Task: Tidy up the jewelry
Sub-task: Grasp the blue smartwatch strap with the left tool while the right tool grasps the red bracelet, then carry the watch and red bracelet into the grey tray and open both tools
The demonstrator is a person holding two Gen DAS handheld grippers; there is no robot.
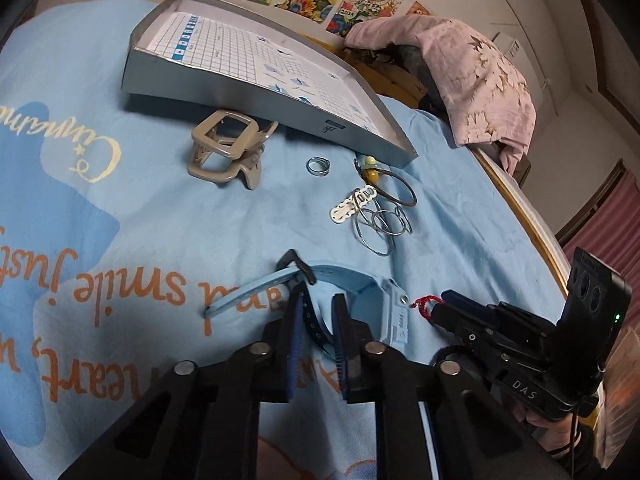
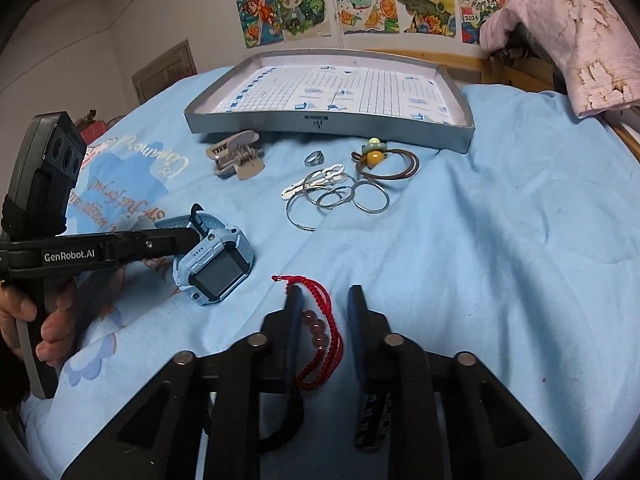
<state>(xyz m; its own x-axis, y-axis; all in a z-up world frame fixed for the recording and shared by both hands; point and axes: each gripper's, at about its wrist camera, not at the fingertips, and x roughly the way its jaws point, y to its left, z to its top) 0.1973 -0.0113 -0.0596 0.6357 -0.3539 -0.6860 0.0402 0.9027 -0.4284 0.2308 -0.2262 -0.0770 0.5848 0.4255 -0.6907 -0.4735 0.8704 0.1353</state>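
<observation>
Since the grey tray (image 2: 328, 128) stands empty at the far side of the blue bedsheet (image 2: 500, 220), it looks like the place where all pieces should go, and the jewelry lies loose in front of it. The hair claw (image 2: 236, 156), small ring (image 2: 313, 158), white clip (image 2: 316, 182), metal hoops (image 2: 340, 198) and brown hair tie (image 2: 390, 164) wait close to the tray wall. Nearer to the person are the two pieces now in work.

The left gripper (image 1: 318, 308) comes down slanted and its fingers are closed together on the strap of the blue watch (image 2: 214, 268), while the watch body is lying on the sheet. The right gripper (image 2: 322, 300) is tilted down in the same way, and the red cord bracelet (image 2: 320, 344) with pink beads lies between its fingers; one finger touches the cord, but a gap remains at the other side, so this grip seems not finished. A hand (image 2: 44, 320) holds the left handle from below.
</observation>
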